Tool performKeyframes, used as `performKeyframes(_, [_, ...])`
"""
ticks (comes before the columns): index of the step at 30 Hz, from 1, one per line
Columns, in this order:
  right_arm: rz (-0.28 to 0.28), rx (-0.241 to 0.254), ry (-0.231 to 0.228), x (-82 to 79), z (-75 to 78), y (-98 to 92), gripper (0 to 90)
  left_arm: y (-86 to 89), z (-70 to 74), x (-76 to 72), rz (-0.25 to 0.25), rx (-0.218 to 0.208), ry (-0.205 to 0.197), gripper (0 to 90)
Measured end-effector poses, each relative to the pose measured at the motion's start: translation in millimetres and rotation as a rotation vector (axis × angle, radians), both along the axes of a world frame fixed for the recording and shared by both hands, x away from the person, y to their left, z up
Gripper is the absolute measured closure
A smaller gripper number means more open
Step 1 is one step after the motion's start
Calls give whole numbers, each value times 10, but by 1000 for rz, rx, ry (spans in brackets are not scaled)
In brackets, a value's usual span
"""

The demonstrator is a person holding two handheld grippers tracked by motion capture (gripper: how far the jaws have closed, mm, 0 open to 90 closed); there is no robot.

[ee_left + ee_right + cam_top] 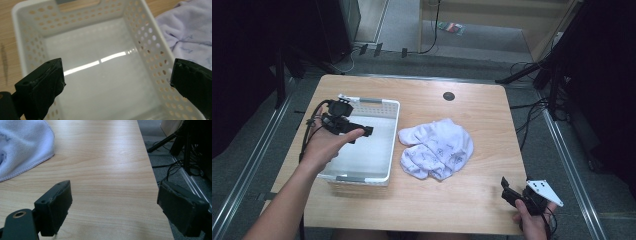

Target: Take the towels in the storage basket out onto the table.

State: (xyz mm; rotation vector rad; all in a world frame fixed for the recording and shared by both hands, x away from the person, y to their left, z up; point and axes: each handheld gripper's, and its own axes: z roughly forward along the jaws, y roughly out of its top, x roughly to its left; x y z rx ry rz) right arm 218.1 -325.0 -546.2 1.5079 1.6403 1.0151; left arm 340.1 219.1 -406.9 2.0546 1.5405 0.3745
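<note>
Left gripper [362, 131], jaws wide and empty, hovers over the empty basket [394, 131] at frame left. Right gripper [512, 195], also wide and empty, sits lower right. The cloth [437, 148] lies centre; a loose grab could drag it.

One white perforated plastic basket [362, 176], one crumpled white cloth [437, 148] (faint print), two black handheld grippers: left gripper [368, 131], right gripper [504, 186].
</note>
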Motion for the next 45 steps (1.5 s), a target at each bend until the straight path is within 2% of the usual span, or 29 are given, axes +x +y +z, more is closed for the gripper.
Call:
performKeyframes(6, [-2,2,-1,0,0,-1,131,414,-49,-118,64,-6,-17,0])
performKeyframes(10, [-2,1,0,1,0,-5,131,689,-123,-206,106,-29,-18,0])
performKeyframes(13, [-3,1,2,2,0,-5,131,868,-167,-272,129,-49,-20,0])
performKeyframes(20, [-9,0,3,3,0,-4,132,1209,-275,-471,173,-81,-53,0])
performKeyframes(22, [-10,1,3,4,0,-4,132,1269,-321,-526,180,-85,-64,0])
performKeyframes(25, [-11,-1,3,5,0,-5,132,1361,-392,-623,195,-121,-88,0])
performKeyframes(27, [-13,-1,4,4,0,-4,132,1409,-437,-688,198,-129,-105,0])
performKeyframes(31, [-15,-2,5,4,-1,-3,133,1488,-540,-816,203,-161,-165,0])
performKeyframes(34, [-16,-2,5,4,0,-2,133,1537,-654,-903,228,-170,-194,0])
performKeyframes(40, [-19,0,6,2,0,-3,133,1649,-913,-1037,267,-207,-222,0])
performKeyframes(42, [-18,-2,4,2,-1,-2,133,1680,-984,-1083,298,-204,-239,0])
performKeyframes(45, [-18,-2,5,1,-1,-2,133,1723,-1089,-1150,315,-233,-270,0])
